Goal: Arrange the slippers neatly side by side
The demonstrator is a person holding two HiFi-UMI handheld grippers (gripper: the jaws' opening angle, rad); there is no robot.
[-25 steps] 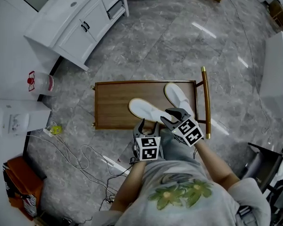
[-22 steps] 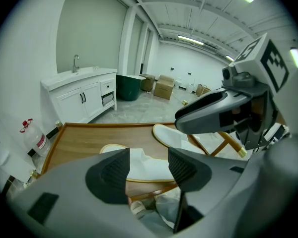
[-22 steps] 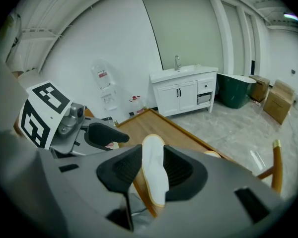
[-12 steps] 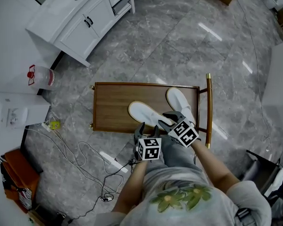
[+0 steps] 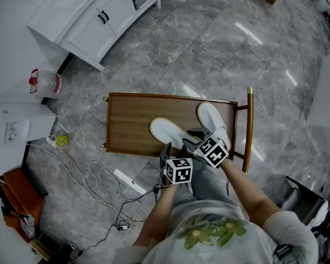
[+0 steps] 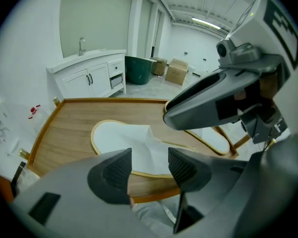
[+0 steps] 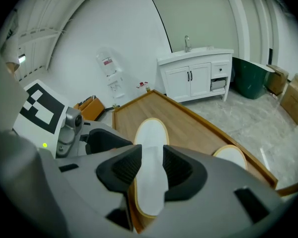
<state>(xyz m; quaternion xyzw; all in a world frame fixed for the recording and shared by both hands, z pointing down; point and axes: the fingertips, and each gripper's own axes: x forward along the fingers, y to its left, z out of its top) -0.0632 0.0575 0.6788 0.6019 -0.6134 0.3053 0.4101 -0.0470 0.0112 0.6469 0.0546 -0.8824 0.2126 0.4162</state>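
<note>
Two white slippers with tan edging lie on a low wooden tray table [image 5: 126, 120]. The nearer slipper [image 5: 166, 130] lies slanted, and the other slipper [image 5: 212, 119] points away at the right. My left gripper [image 5: 166, 149] hovers at the table's near edge, open and empty, just short of the nearer slipper [image 6: 120, 138]. My right gripper [image 5: 191, 137] is over that slipper's heel end. Its jaws are opening, and the slipper [image 7: 151, 133] shows through the gap without either pad pressing on it. The second slipper [image 7: 231, 157] lies to the right of it.
A brass handle rail [image 5: 248, 125] runs along the table's right end. A white vanity cabinet [image 5: 93, 15] stands at the far left. Cables [image 5: 93, 175], a white box [image 5: 16, 128], a bottle [image 5: 44, 84] and an orange box [image 5: 19, 208] are on the marble floor at the left.
My right gripper has drifted left along the table toward the nearer slipper's heel. The left gripper has barely moved. Both slippers lie where they were.
</note>
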